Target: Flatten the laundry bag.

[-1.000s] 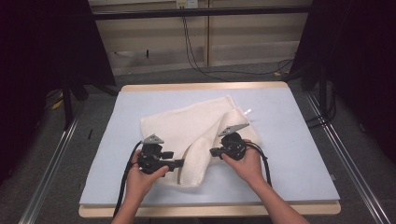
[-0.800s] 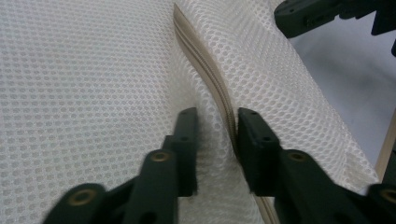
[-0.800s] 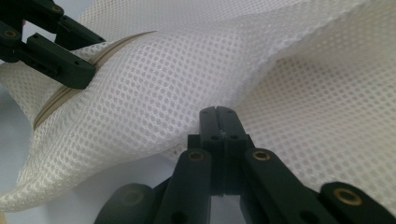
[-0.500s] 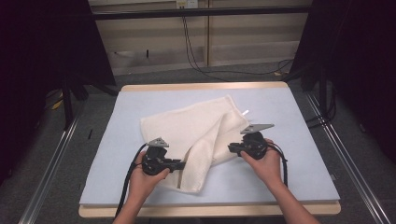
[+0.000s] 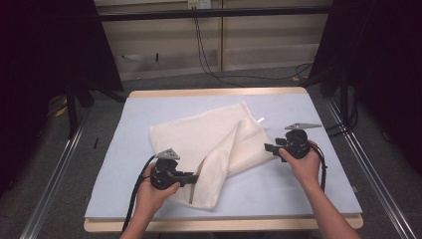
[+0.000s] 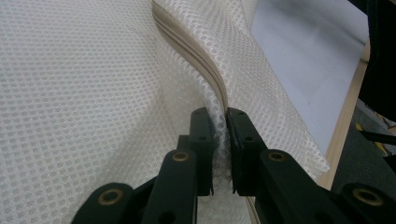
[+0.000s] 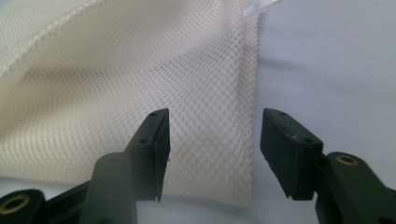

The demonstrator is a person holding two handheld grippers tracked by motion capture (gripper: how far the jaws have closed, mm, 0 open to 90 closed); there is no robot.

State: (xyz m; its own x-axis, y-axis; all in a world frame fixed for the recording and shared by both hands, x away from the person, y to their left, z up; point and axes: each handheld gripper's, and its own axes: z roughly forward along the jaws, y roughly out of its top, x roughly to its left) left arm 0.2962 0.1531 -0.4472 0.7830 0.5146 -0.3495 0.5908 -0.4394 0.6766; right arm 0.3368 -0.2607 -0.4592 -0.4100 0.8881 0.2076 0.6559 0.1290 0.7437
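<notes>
A white mesh cloth (image 5: 209, 137) lies partly folded on the light blue mat (image 5: 308, 189). My left gripper (image 5: 191, 178) is at the cloth's near left part, shut on a raised fold of the mesh; in the left gripper view the jaws (image 6: 220, 126) pinch that bunched edge of the cloth (image 6: 84, 93), having closed within the last second. My right gripper (image 5: 268, 148) sits at the cloth's right edge. Its jaws (image 7: 215, 119) have just been opening and stand apart, low over the edge of the cloth (image 7: 116, 84) without pressing on it.
A small white tag (image 5: 261, 120) sticks out at the cloth's far right corner. The mat covers a wooden table (image 5: 224, 225) with metal rails (image 5: 363, 154) at both sides. Cables (image 5: 209, 55) trail on the floor behind. Bare mat lies right of the cloth.
My right hand has moved right, from the cloth's middle to its right edge, and its jaws have let go and opened. The left gripper has closed on the fold and stayed put.
</notes>
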